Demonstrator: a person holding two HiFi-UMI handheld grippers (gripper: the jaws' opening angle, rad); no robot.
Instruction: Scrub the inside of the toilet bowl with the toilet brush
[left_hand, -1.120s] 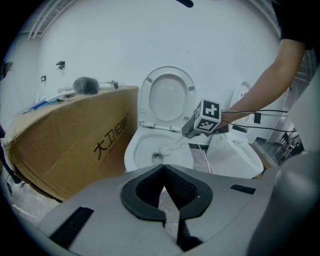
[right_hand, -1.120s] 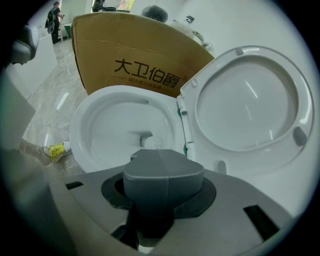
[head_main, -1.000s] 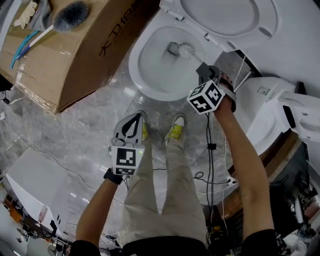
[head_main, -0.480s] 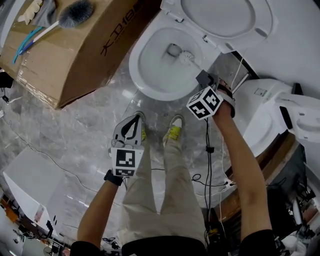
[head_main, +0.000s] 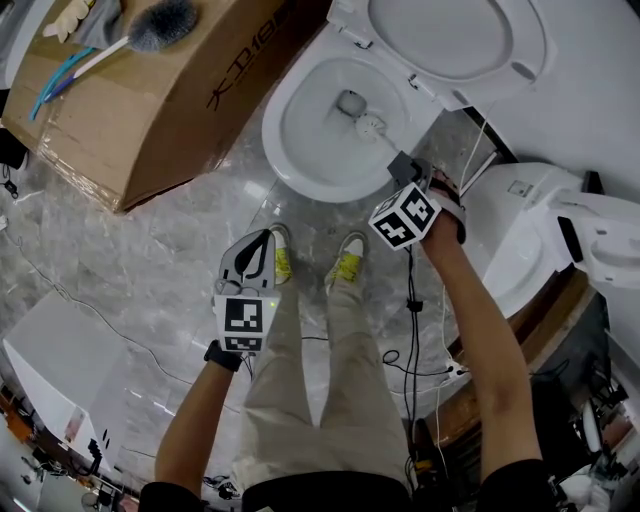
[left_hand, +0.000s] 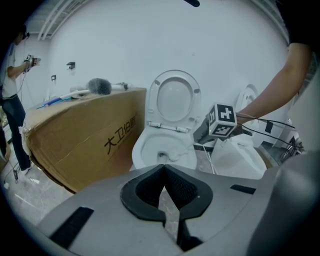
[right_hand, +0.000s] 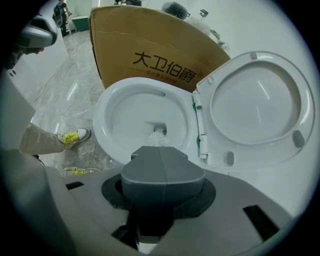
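Note:
The white toilet bowl (head_main: 300, 140) stands open with its lid (head_main: 455, 40) raised. Inside it, beside the drain hole, is the white head of the toilet brush (head_main: 372, 126). Its handle runs back to my right gripper (head_main: 403, 166), which is shut on it over the bowl's near right rim. In the right gripper view the brush head (right_hand: 158, 139) shows just past the closed jaws, low in the bowl (right_hand: 120, 110). My left gripper (head_main: 251, 256) hangs shut and empty over the floor by the person's shoe, pointing at the toilet (left_hand: 165, 145).
A large cardboard box (head_main: 150, 90) stands left of the toilet with a grey duster (head_main: 165, 22) on top. Another white ceramic fixture (head_main: 530, 230) sits to the right. Cables (head_main: 410, 320) trail on the marble floor near the person's yellow-laced shoes (head_main: 350, 260). A white box (head_main: 50, 370) is at lower left.
The brush head has slid from beside the drain toward the bowl's near side, and the right gripper has drawn back with it. The left gripper has barely moved.

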